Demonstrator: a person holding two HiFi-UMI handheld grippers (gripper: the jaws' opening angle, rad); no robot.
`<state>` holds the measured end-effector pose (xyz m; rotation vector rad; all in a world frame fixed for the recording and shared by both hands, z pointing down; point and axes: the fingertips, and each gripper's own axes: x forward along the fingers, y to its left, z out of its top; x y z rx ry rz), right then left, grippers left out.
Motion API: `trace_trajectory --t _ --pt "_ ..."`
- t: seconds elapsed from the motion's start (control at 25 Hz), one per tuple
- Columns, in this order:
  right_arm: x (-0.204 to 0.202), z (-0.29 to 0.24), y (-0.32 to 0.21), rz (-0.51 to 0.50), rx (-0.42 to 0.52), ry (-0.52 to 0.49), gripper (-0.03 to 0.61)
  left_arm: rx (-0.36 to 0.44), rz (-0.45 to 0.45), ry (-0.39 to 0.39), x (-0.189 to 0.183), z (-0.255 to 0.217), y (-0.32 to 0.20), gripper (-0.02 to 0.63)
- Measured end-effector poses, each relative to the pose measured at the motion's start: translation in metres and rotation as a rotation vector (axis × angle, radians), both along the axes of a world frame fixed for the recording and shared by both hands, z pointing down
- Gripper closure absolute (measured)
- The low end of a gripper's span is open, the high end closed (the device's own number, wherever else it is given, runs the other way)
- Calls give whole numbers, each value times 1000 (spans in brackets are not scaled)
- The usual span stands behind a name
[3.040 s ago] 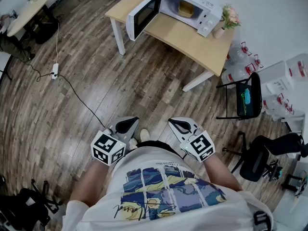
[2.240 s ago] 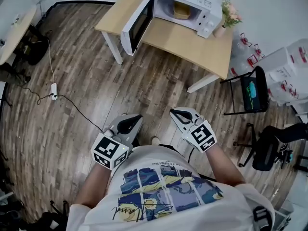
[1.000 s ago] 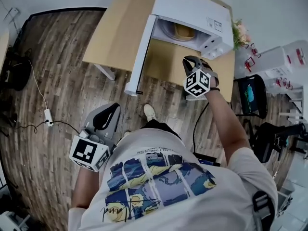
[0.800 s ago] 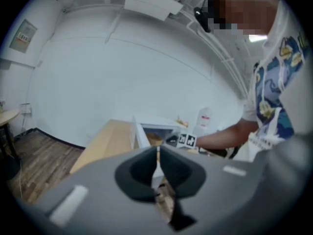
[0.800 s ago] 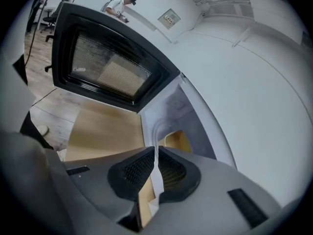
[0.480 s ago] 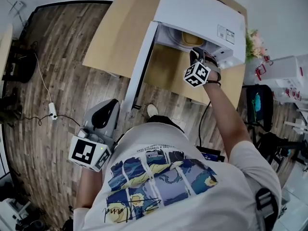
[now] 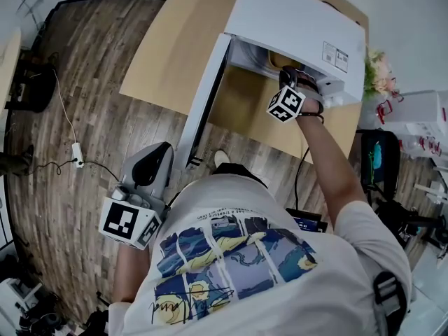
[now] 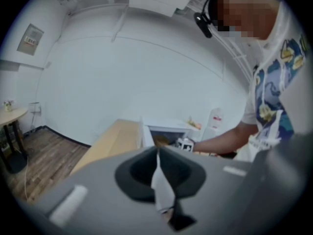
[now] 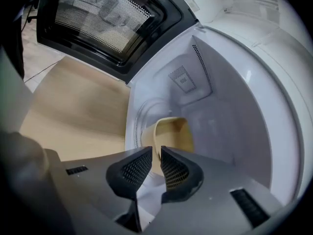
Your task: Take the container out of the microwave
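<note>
A tan container stands on the glass turntable inside the open white microwave; the head view shows only its rim in the cavity. My right gripper is at the cavity mouth, just short of the container's near wall, jaws shut with nothing between them. In the head view this gripper sits under the oven's top edge. My left gripper hangs low at my side, shut and empty, away from the oven. The left gripper view shows the microwave in the distance.
The microwave door stands swung out to the left over the wooden table. A flower vase sits right of the oven. A black chair is to the right, and a power strip with cable lies on the floor at left.
I have walked up to the table. The right gripper rose from waist height and reached into the microwave mouth, toward the container. The left gripper stayed low.
</note>
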<state>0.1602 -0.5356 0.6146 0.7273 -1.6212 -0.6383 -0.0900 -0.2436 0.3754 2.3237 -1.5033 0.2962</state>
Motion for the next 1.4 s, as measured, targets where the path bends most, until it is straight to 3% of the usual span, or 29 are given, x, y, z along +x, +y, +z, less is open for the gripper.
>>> trace_trajectory --t 0.64,1.4 --pt "-3 -6 6 -49 -23 3 560 3 -4 3 0 -1 5 595" --pt "-14 -43 90 -64 -20 15 561 33 43 30 -21 -2 77 595"
